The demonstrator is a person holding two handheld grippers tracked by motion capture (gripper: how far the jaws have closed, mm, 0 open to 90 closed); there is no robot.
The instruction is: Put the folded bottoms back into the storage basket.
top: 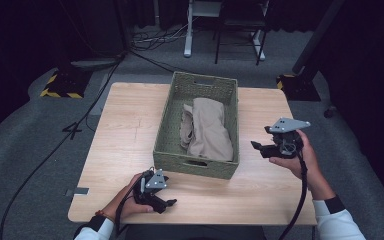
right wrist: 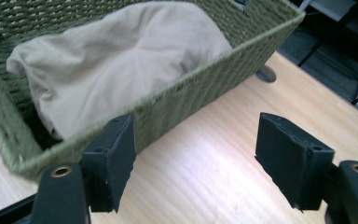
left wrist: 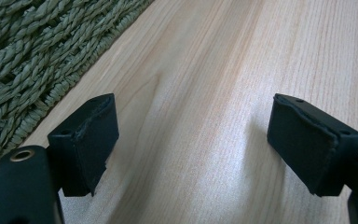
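Near the front edge of the bench (top: 120,130), left of its middle, the left hand-held gripper (top: 170,203) sits low over the wood in the person's hand, pointing toward the right. In the left gripper view its jaws stand wide apart with bare bench between them, and the woven side of the basket (top: 196,167) runs just beside it at the upper left. The green woven basket stands in the middle of the bench, reaching from the back edge down toward the front. Inside it lies the beige cloth (top: 207,129), crumpled and stretched along the basket's length, below the rim.

To the right of the basket, over the bench's right half, the right hand-held gripper (top: 256,146) is held above the surface, aimed left at the basket's right wall. Its jaws are spread open and hold nothing. In the right gripper view the basket wall (right wrist: 223,70) crosses just beyond the pads (right wrist: 119,156), and the cloth (right wrist: 121,60) lies past that wall, apart from the jaws.
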